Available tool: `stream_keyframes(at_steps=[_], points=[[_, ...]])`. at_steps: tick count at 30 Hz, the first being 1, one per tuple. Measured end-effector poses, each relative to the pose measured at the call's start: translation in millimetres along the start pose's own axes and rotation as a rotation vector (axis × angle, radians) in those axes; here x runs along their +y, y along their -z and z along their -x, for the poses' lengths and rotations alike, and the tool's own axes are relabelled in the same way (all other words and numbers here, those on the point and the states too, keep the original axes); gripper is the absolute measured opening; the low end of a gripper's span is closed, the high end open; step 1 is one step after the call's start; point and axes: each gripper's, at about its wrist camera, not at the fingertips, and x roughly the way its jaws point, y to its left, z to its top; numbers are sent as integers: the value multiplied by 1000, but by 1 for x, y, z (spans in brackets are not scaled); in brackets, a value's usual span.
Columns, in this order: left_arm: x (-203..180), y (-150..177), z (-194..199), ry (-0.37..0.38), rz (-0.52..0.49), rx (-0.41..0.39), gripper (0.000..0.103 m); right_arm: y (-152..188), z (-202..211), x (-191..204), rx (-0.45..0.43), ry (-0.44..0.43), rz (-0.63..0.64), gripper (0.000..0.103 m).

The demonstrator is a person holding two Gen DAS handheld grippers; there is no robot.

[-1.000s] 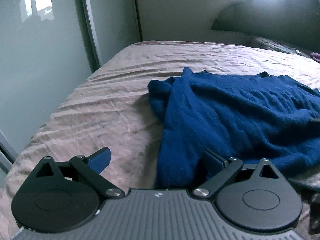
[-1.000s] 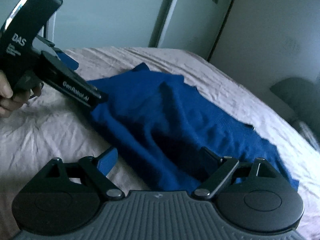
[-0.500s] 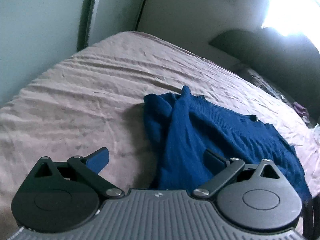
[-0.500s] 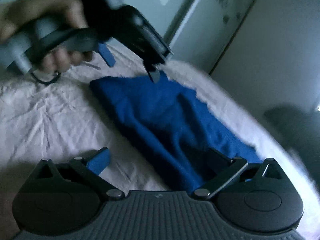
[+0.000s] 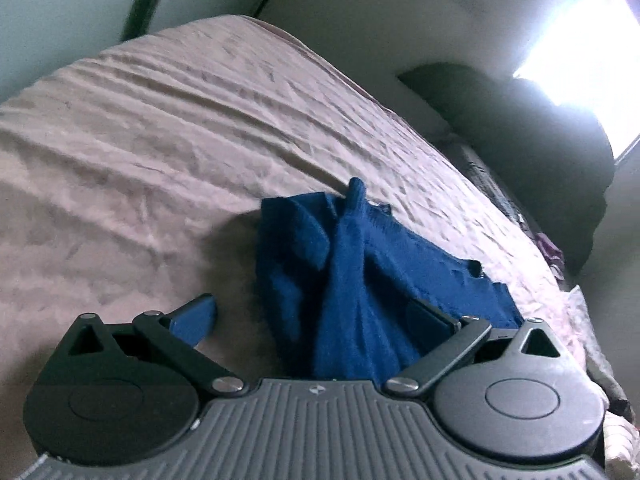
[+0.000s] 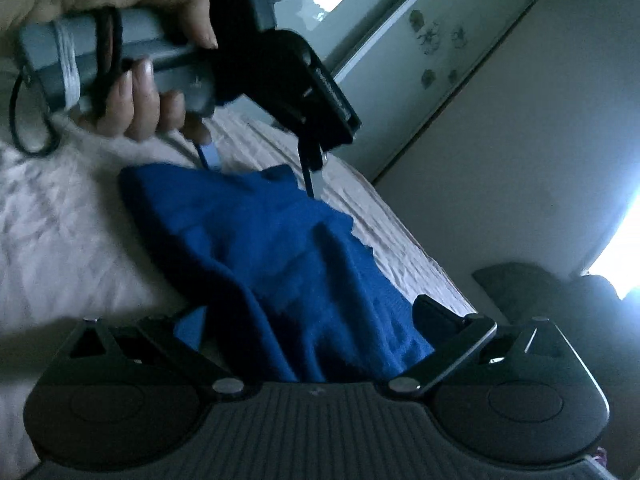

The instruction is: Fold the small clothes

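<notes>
One dark-blue knitted garment (image 5: 360,280) is lying crumpled on the wrinkled beige bed sheet (image 5: 160,152), and no second garment is showing in either view. Its long axis is running from the near edge of the bed away toward the dark rounded headboard (image 5: 520,128); in the left wrist view a bunched, pointed end is standing up at the far tip, and the wider, flatter part is spreading to the right of that tip. Ridges and folds are running lengthwise along the fabric.

Two hand-held grippers are present. The left gripper (image 5: 316,316) is hovering over the near end of the garment with its jaws spread wide; one blue-padded finger (image 5: 196,316) is sitting over bare sheet beside the garment, the other over the cloth, and nothing is clamped between them. In the right wrist view the same tool (image 6: 264,172) is being held by one hand (image 6: 132,60), pointing down at the far edge of the garment; whether its tips are touching the cloth cannot be told.

The right gripper (image 6: 312,320) is also standing with jaws apart, straddling the near end of the garment without pinching it.
</notes>
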Motion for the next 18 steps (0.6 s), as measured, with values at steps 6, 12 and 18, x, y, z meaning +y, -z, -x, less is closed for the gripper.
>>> stream_keyframes(at_steps=[6,12,18], points=[[-3,-12,-19,52,-23,8,101,-19,-13,8,35,-9,12,100],[-11,-25,-39,77,-57,31,97,-28,-8,30,0,-95,55,69],[-20,-35,-56,14,-90,36,53,-35,-30,25,18,-175,13,23]])
